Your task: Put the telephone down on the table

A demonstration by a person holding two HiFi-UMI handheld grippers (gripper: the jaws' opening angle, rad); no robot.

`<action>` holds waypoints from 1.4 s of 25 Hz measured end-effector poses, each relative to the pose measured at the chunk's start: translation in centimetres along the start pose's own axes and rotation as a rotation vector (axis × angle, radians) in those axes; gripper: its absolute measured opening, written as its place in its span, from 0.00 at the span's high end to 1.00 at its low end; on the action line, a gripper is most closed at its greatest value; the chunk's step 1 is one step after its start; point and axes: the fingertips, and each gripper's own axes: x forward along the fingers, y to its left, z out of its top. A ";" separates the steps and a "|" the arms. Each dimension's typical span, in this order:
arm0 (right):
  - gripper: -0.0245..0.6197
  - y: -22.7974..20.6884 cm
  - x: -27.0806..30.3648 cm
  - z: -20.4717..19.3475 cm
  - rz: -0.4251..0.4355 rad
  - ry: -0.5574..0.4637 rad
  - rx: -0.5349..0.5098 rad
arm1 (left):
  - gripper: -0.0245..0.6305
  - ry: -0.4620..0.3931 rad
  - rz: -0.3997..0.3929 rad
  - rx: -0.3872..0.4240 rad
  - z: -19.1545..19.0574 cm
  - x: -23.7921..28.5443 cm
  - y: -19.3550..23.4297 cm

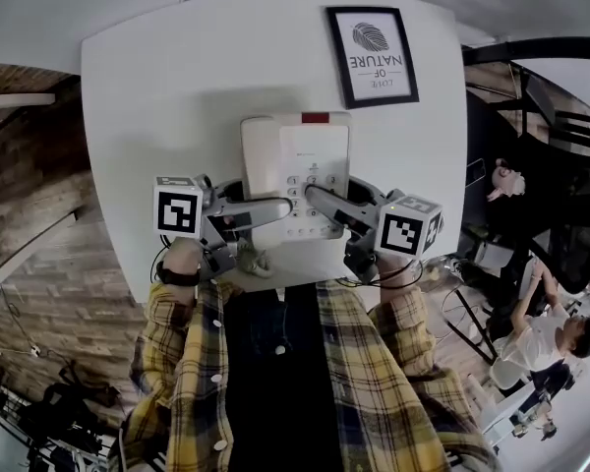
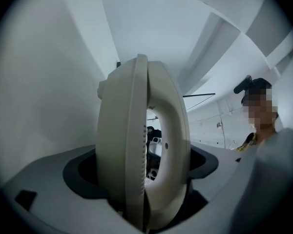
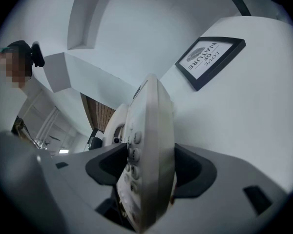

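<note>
A cream desk telephone (image 1: 295,160) with its handset on the left and a keypad on the right lies flat over the white table (image 1: 167,87), near the front edge. My left gripper (image 1: 278,207) is shut on the handset side, my right gripper (image 1: 318,198) on the keypad side. In the left gripper view the telephone (image 2: 141,145) stands edge-on between the jaws of the left gripper (image 2: 144,199). The right gripper view shows the telephone's keypad edge (image 3: 149,150) clamped in the right gripper (image 3: 146,189). Whether the telephone touches the table cannot be told.
A black-framed picture (image 1: 372,54) lies on the table beyond the telephone, seen again as the picture (image 3: 210,60) in the right gripper view. The phone's cord (image 1: 256,261) hangs at the table's front edge. People (image 1: 546,337) and dark furniture are off to the right.
</note>
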 end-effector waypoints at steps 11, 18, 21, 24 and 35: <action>0.53 -2.0 0.2 0.4 -0.022 0.025 0.032 | 0.30 -0.020 0.054 -0.064 0.5 0.9 1.9; 0.53 -2.1 0.3 0.3 -0.019 0.018 0.067 | 0.30 -0.042 0.089 -0.104 0.7 0.8 2.1; 0.52 -2.3 0.1 0.3 -0.026 0.020 0.069 | 0.30 -0.048 0.096 -0.108 0.7 1.0 2.1; 0.52 -2.3 0.1 0.4 -0.031 0.030 0.067 | 0.30 -0.057 0.118 -0.124 0.7 1.0 2.0; 0.52 -2.7 0.3 0.3 -0.049 0.030 0.080 | 0.30 -0.068 0.223 -0.096 1.0 0.0 2.8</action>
